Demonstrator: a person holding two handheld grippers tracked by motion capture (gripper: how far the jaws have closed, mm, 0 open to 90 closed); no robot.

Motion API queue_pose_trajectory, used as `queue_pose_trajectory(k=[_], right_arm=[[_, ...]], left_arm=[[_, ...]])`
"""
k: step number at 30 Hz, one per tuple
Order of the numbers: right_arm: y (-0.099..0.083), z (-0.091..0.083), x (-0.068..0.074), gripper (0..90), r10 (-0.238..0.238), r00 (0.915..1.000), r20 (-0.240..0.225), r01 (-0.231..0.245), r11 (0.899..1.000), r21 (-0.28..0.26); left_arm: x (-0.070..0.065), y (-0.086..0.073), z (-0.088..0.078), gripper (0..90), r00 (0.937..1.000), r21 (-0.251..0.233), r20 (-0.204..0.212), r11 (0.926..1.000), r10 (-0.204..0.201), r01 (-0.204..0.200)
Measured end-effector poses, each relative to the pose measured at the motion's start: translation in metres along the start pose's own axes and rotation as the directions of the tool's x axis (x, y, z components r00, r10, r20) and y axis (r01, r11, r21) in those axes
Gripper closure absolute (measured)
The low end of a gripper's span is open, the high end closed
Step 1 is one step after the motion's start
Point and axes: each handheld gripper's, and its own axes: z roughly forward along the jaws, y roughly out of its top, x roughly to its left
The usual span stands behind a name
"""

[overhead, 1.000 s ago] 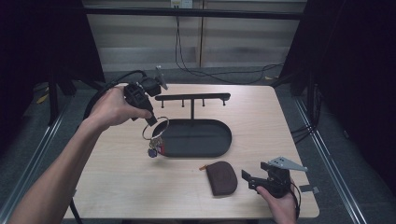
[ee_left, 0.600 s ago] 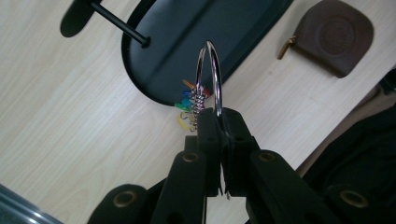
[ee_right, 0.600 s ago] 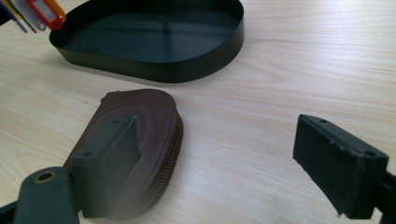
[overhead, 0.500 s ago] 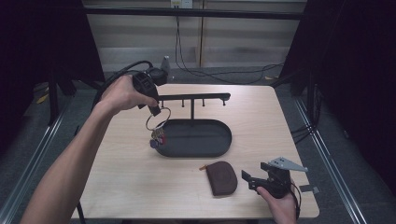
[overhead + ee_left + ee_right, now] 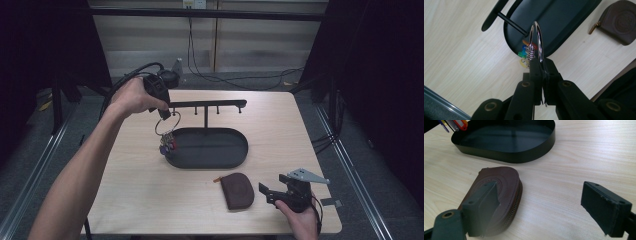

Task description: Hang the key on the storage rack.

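My left gripper (image 5: 163, 111) is shut on a large metal key ring (image 5: 168, 125), held in the air just below the left end of the black hanger bar (image 5: 207, 104). Coloured key tags (image 5: 167, 145) dangle from the ring over the left rim of the black oval tray (image 5: 235, 150). In the left gripper view the ring (image 5: 536, 35) rises from the closed left gripper (image 5: 541, 63), with the tags (image 5: 526, 51) beneath it. My right gripper (image 5: 270, 194) rests open near the table's front right, beside a brown zip pouch (image 5: 237, 190). In the right gripper view the right gripper (image 5: 544, 205) has one finger lying over the pouch (image 5: 504, 182).
The hanger bar stands on a post in the tray (image 5: 506, 157) and carries several short pegs. The table's front edge runs close behind the right hand. Cables lie on the floor beyond the far edge. Bare wood spreads left of the tray (image 5: 564, 20).
My left gripper has lifted the key ring and carried it slightly right, closer under the left end of the hanger bar. The right gripper and pouch have stayed put.
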Motion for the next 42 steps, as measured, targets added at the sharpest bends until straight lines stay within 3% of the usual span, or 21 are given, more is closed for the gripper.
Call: queue_pose_trajectory(k=[6,25,42], right_arm=[[0.0,0.0,0.0,14.7,0.001,1.0,0.003,-0.001,1.0,0.001],[0.0,0.0,0.0,14.7,0.001,1.0,0.001,-0.001,1.0,0.002],[0.0,0.001,0.003,14.7,-0.008,1.0,-0.006,0.008,1.0,0.011]], left_arm=[[0.007,0.003,0.004,87.7,0.9993,-0.015,-0.02,0.9994,-0.031,0.031],[0.021,0.011,0.019,87.5,0.9986,-0.026,-0.019,0.9985,-0.049,0.049],[0.022,0.008,0.027,83.1,0.9968,-0.043,-0.024,0.9962,-0.077,0.076]])
